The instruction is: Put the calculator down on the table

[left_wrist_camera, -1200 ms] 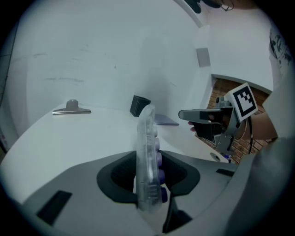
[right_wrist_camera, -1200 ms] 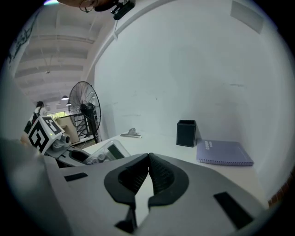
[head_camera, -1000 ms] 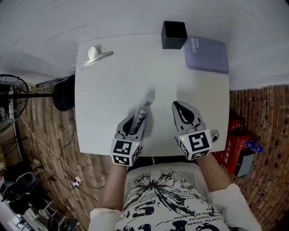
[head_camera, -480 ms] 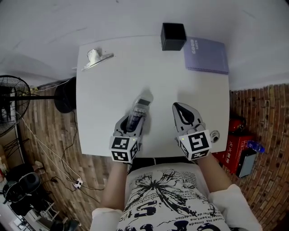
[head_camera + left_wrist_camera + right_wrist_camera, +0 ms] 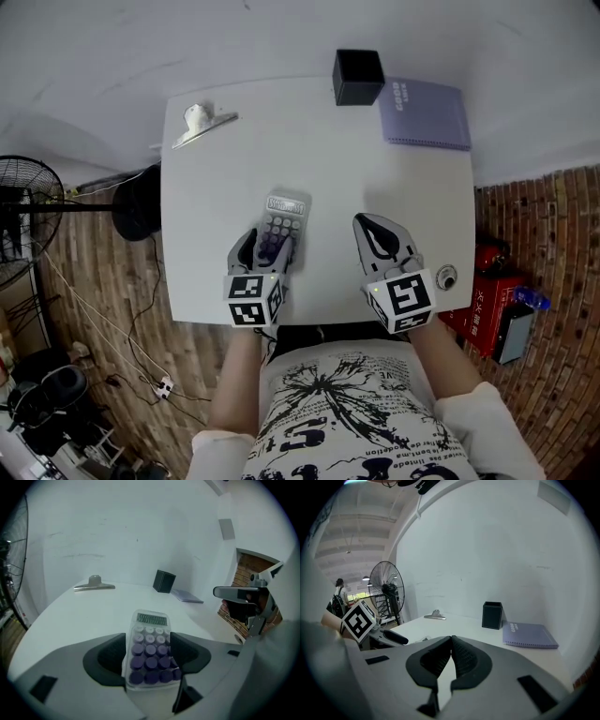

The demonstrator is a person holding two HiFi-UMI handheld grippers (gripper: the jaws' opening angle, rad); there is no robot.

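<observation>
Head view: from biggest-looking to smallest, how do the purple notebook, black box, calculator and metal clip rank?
1. purple notebook, clearly largest.
2. black box and calculator look about alike; the box stands taller, nearer the camera, so no ranking.
3. metal clip, smallest.

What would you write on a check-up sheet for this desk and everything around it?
Surface: white square table.
Job's things: calculator lying flat, keys up, between the left jaws.
Clutter: black box, purple notebook and metal clip, all near the far edge.
Grippers: left gripper opening, pads beside the calculator; right gripper shut, empty.
Cables: thin cords run to a power strip on the floor, left.
Surroundings: fan left, red case right, brick-patterned floor.
</observation>
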